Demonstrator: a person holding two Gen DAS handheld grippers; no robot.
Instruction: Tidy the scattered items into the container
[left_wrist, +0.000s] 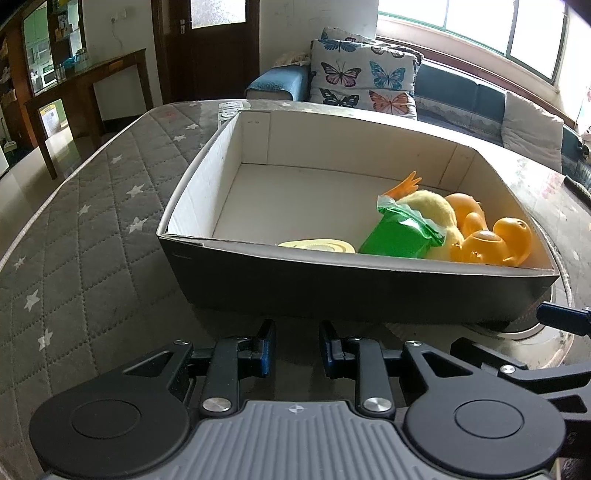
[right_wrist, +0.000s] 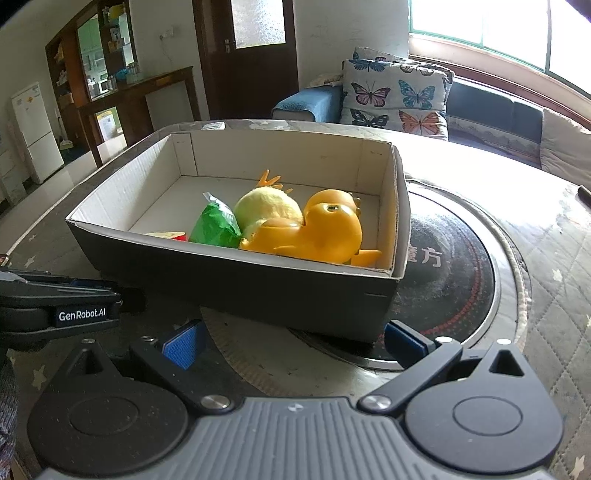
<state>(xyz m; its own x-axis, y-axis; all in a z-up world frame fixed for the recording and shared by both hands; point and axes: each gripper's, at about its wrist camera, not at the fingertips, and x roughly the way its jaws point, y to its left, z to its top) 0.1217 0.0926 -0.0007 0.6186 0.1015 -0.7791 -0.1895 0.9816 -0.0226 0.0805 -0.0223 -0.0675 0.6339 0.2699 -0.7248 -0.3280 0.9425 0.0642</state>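
Note:
A cardboard box (left_wrist: 332, 291) (right_wrist: 258, 291), dark outside and white inside, stands on the table. In its near right part lie a green packet (left_wrist: 400, 236) (right_wrist: 216, 227), a yellow plush duck (left_wrist: 432, 210) (right_wrist: 266, 206), an orange plastic duck (left_wrist: 491, 240) (right_wrist: 321, 232) and a pale yellow round item (left_wrist: 317, 245) (right_wrist: 166, 234). My left gripper (left_wrist: 297, 347) hovers just in front of the box's near wall, jaws a little apart with nothing between them. My right gripper (right_wrist: 295, 343) is before the box's near right corner, wide open and empty.
A grey quilted cover with white stars (left_wrist: 92, 240) spreads over the table left of the box. A round black hotplate (right_wrist: 454, 266) lies under and right of the box. The left gripper's body (right_wrist: 59, 306) shows at the right view's left edge. A sofa with butterfly cushions (left_wrist: 362, 77) stands behind.

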